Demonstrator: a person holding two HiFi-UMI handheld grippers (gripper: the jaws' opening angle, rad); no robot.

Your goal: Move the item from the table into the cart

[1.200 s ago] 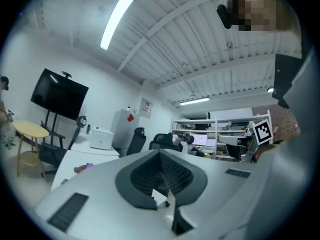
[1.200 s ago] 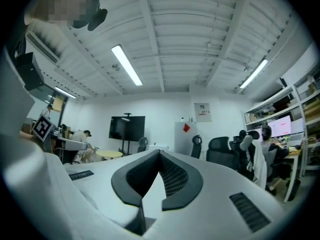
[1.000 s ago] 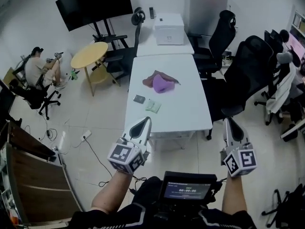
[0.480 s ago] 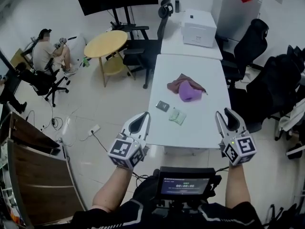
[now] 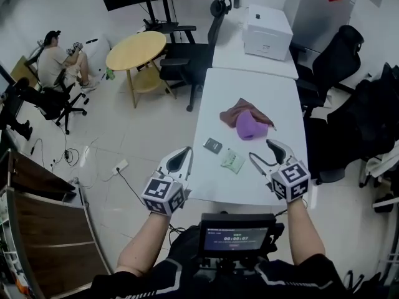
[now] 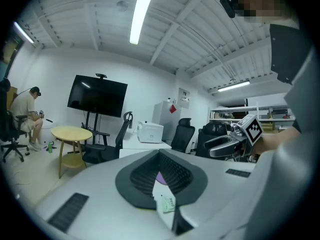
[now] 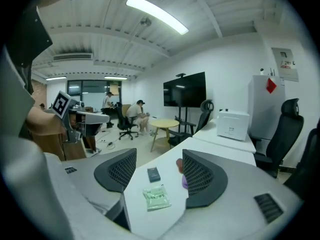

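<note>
Item: green packet (image 5: 232, 161), flat and sealed; it lies on the white counter (image 5: 272, 95), near end, roughly midway across; judged the likeliest thing to be moved, since the right hand-held gripper's own view centres on it.

Neighbours on the counter: dark card (image 5: 212, 145) just beyond it to the left; purple item (image 5: 249, 126) and brownish cloth (image 5: 237, 111) farther off, touching each other.

Orientation: the packet lies flat; its long axis seems to run near to far, the far end slanted a little left; no end is marked as a front, as far as can be told.

Right hand-held gripper (image 5: 262, 149): over the near right part of the counter, pointing at the packet; its jaws have just been opening and stand apart; nothing is between them, the packet lying just ahead and lower.

Left hand-held gripper (image 5: 185, 151): at the counter's near left edge; jaws together, holding nothing.

Step in hand, as judged: the approach, before any grasp; no item is lifted.

Next move, as judged: lower the right hand-held gripper until its pads straddle the packet's short sides or an edge, then close; a thin flat packet may slide on the smooth top; the cart is not made out in any view.
</note>
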